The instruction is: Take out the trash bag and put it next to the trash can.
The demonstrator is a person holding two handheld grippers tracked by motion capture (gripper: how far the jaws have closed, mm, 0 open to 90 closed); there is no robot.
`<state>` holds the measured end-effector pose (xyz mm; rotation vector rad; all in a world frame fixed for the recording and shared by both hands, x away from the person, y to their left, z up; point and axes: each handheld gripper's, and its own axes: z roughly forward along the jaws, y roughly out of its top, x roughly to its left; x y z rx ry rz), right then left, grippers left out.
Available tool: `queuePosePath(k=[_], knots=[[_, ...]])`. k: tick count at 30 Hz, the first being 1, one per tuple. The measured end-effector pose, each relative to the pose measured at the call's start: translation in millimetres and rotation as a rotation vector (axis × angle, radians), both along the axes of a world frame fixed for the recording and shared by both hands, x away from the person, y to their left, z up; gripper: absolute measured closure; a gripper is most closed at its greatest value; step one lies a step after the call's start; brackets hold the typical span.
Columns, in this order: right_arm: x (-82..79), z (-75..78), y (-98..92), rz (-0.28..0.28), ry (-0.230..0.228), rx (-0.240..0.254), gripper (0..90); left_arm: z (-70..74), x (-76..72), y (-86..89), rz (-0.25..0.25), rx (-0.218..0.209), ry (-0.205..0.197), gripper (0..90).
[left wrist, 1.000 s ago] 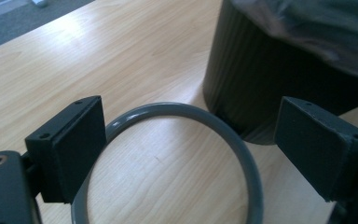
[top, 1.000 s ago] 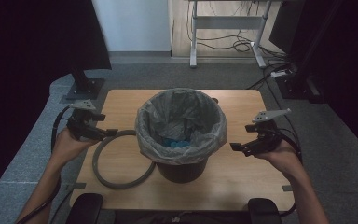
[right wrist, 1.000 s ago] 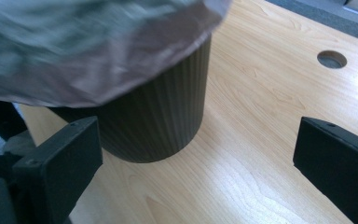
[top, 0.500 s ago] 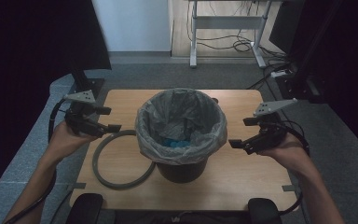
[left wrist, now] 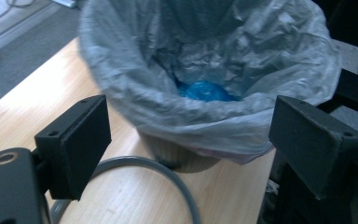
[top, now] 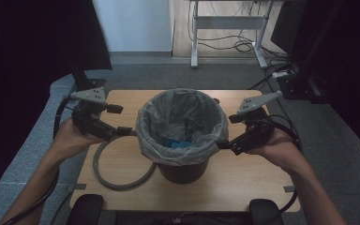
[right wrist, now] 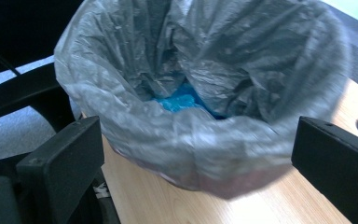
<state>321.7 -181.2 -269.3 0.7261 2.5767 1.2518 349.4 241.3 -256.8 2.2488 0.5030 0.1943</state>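
- The left hand-held gripper (top: 122, 131) is held in the person's left hand (top: 70, 138), its jaws wide apart with nothing between them, pointing inward.
- The right hand-held gripper (top: 225, 145) sits in the right hand (top: 276, 149), jaws spread and bare, pointing inward toward the left one.
- Both forearms reach up from the bottom edge.

The dark round bin with grey plastic liner (top: 183, 136) stands mid-table (top: 258, 180). The grey ring (top: 117, 176) lies on the table at its left, the crumpled blue item (top: 174, 142) inside the bin.
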Motion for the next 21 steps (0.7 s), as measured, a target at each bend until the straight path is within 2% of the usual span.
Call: queuePosePath(k=[10,14,19,21], knots=[[2.1,-4.6,31.4,0.082,0.006,-0.011,4.3,-5.5,-14.3,-31.7,-0.105,0.029,-0.007,13.8],[3.6,-9.2,40.5,0.119,0.019,-0.023,12.3,-11.5,-17.1,-45.3,-0.138,0.057,0.002,13.9],[6.4,-15.9,48.7,0.139,0.033,-0.048,15.2,-18.4,-15.7,-55.5,-0.142,0.084,-0.004,14.2],[8.0,-18.6,50.4,0.145,0.04,-0.054,19.1,-21.1,-14.6,-58.2,-0.14,0.1,-0.008,14.6]])
